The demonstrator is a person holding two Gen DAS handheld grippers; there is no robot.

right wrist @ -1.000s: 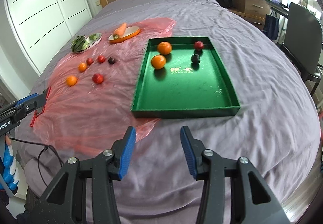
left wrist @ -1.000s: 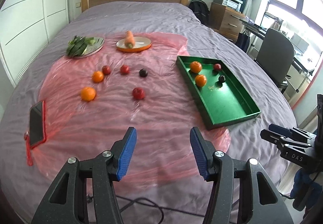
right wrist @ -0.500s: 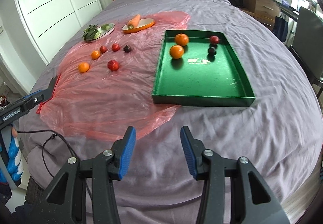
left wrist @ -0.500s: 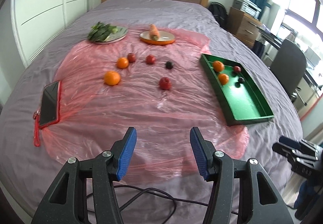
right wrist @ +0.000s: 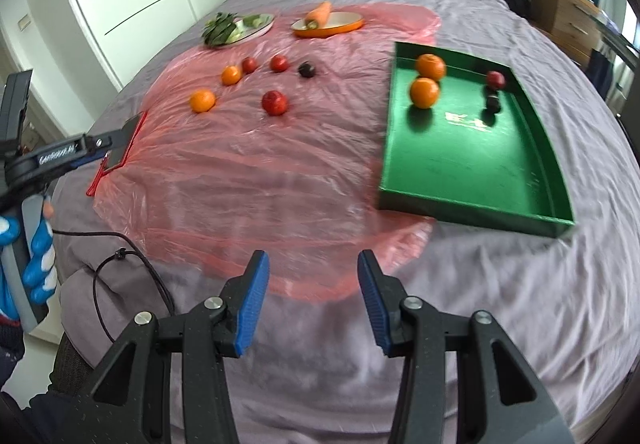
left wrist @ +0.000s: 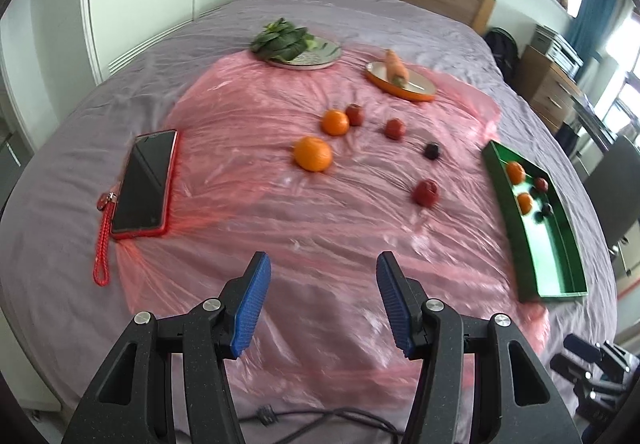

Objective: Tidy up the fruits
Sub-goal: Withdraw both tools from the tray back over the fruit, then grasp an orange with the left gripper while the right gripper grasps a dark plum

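Loose fruit lies on a pink plastic sheet [left wrist: 248,147] on the bed: two oranges [left wrist: 313,153] [left wrist: 335,122], three red fruits [left wrist: 426,193] [left wrist: 395,129] [left wrist: 354,114] and a dark plum [left wrist: 431,151]. A green tray [right wrist: 460,159] on the right holds two oranges [right wrist: 424,92], a red fruit [right wrist: 495,79] and a dark plum [right wrist: 493,104]. My left gripper [left wrist: 320,284] is open and empty over the sheet's near edge. My right gripper [right wrist: 312,284] is open and empty, near the tray's front left corner.
A red-cased phone [left wrist: 145,181] with a wrist strap lies at the sheet's left edge. A plate of leafy greens [left wrist: 296,45] and an orange dish with a carrot [left wrist: 400,77] sit at the far side. A black cable [right wrist: 120,256] hangs over the bed's front edge.
Both grippers have swung left and moved in toward the bed. The loose fruit and phone now look larger in the left wrist view. Both stay open and empty.
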